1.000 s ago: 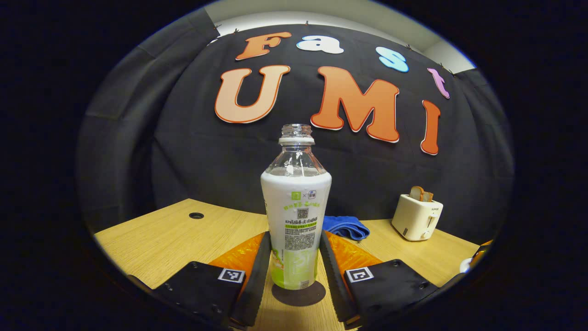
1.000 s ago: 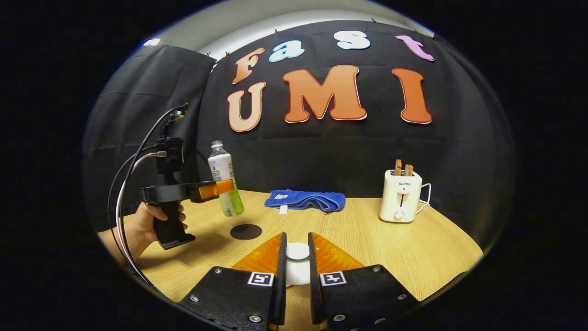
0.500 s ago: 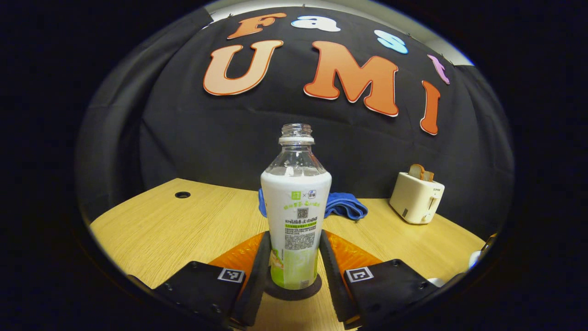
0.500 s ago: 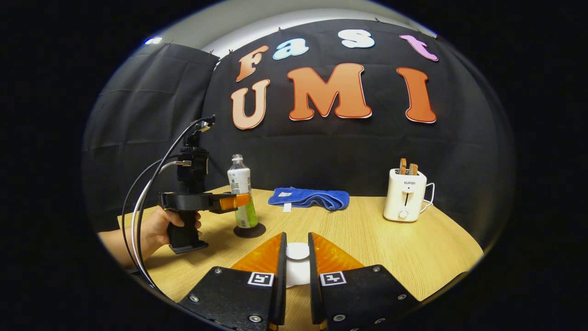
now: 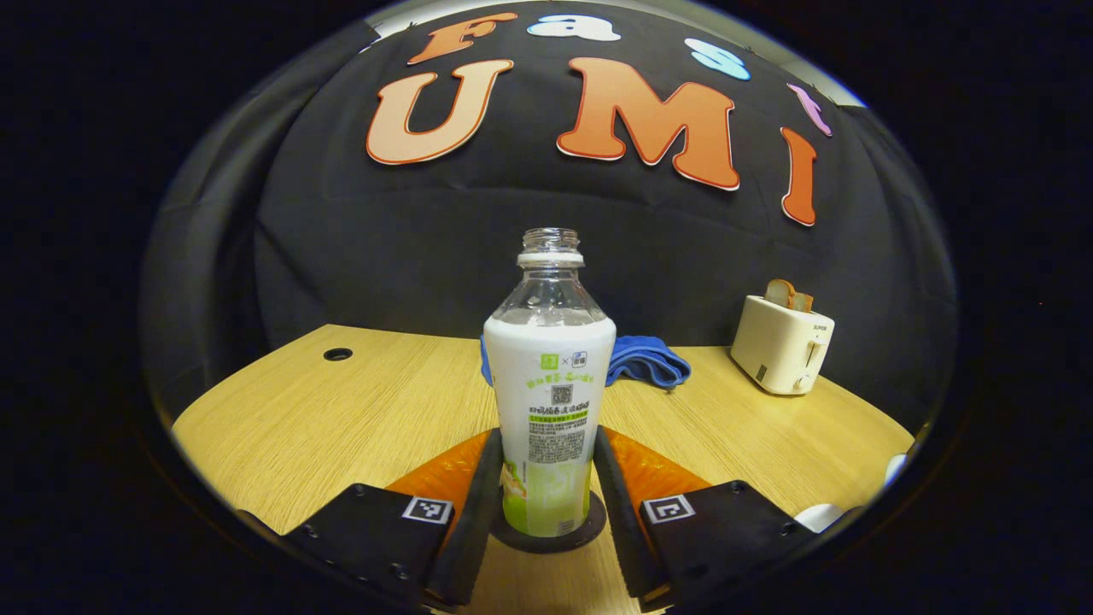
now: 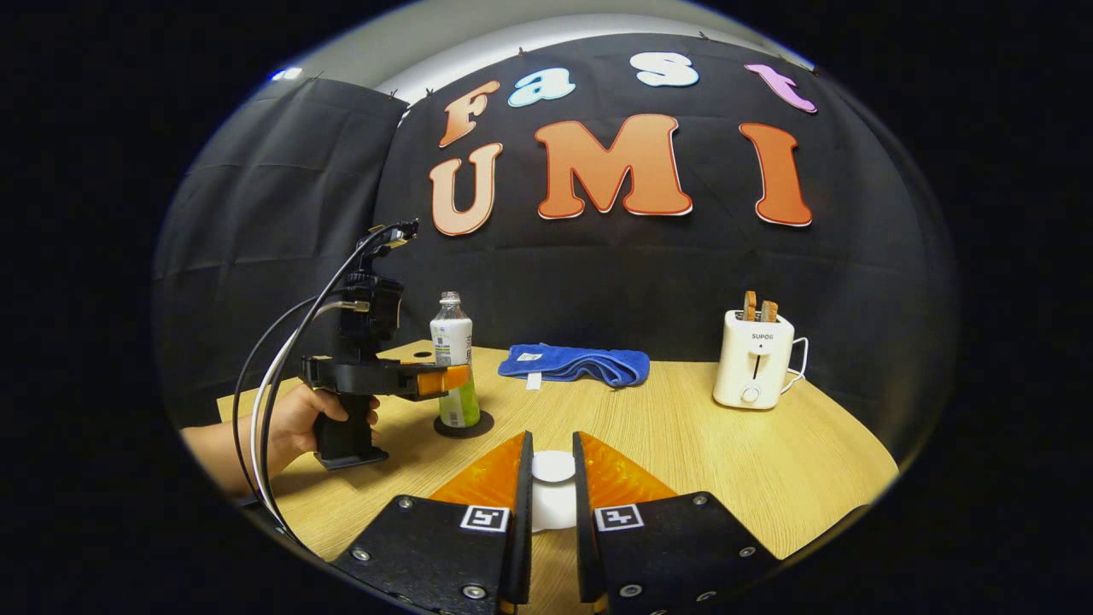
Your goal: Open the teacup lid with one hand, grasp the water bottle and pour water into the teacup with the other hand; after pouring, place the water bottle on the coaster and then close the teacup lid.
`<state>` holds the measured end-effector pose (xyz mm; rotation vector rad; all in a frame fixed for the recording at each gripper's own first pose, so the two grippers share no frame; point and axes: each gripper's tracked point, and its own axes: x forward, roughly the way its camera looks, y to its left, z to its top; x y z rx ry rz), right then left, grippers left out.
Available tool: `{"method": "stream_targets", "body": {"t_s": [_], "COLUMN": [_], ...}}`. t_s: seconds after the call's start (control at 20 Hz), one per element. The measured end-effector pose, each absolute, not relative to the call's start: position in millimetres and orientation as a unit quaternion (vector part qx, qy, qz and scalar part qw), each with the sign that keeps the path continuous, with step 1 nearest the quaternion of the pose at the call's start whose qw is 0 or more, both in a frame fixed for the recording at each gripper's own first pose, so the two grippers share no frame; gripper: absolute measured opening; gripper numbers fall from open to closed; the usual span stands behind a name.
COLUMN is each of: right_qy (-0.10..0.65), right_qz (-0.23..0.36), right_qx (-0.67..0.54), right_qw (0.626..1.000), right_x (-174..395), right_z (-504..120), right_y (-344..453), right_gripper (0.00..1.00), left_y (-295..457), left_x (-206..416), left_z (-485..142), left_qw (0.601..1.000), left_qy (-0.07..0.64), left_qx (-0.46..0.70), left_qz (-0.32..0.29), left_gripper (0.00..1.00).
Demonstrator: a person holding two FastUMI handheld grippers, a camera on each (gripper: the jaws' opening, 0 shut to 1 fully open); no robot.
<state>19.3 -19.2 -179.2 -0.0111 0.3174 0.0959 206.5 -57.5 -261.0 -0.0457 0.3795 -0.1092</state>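
Note:
An uncapped water bottle (image 5: 549, 384) with a white and green label stands upright on a dark round coaster (image 5: 598, 525). My left gripper (image 5: 546, 478) is shut on its lower body, one finger on each side. From the right gripper view the bottle (image 6: 451, 342) and coaster (image 6: 480, 424) sit at the left, with the left gripper (image 6: 444, 378) held by a hand (image 6: 299, 414). My right gripper (image 6: 552, 478) is shut on the white teacup lid (image 6: 553, 468) above the table. A white rim (image 5: 818, 515) peeks in at the lower right edge of the left gripper view.
A white toaster (image 6: 751, 359) with bread slices stands at the back right of the wooden table (image 6: 683, 427). A folded blue cloth (image 6: 572, 363) lies at the back middle. A cable hole (image 5: 337, 354) is in the far left corner. Cables (image 6: 273, 384) loop behind the left gripper.
The left gripper has brought the bottle from a tilted hold above the table down upright onto the coaster. The right gripper with the lid has stayed almost still.

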Motion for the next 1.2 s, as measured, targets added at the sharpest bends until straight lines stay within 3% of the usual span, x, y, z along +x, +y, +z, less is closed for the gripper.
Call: {"method": "stream_targets", "body": {"t_s": [0.85, 1.05, 1.2], "right_qy": [0.162, 0.163, 0.164], "right_qz": [0.061, 0.065, 0.070], "right_qx": [-0.010, -0.008, -0.008], "right_qw": [0.985, 0.984, 0.984], "right_x": [21, 22, 24], "right_z": [-181, -184, -185], "right_y": [-7, -3, 4], "right_gripper": [0.22, 0.22, 0.22], "left_y": [-57, -54, -51], "left_x": [197, 193, 185], "left_z": [-259, -255, -253], "left_qw": [0.978, 0.980, 0.981], "left_qy": [0.197, 0.190, 0.183], "left_qx": [-0.029, -0.029, -0.008], "left_qz": [-0.061, -0.057, -0.057], "left_gripper": [0.72, 0.89, 0.95]}}
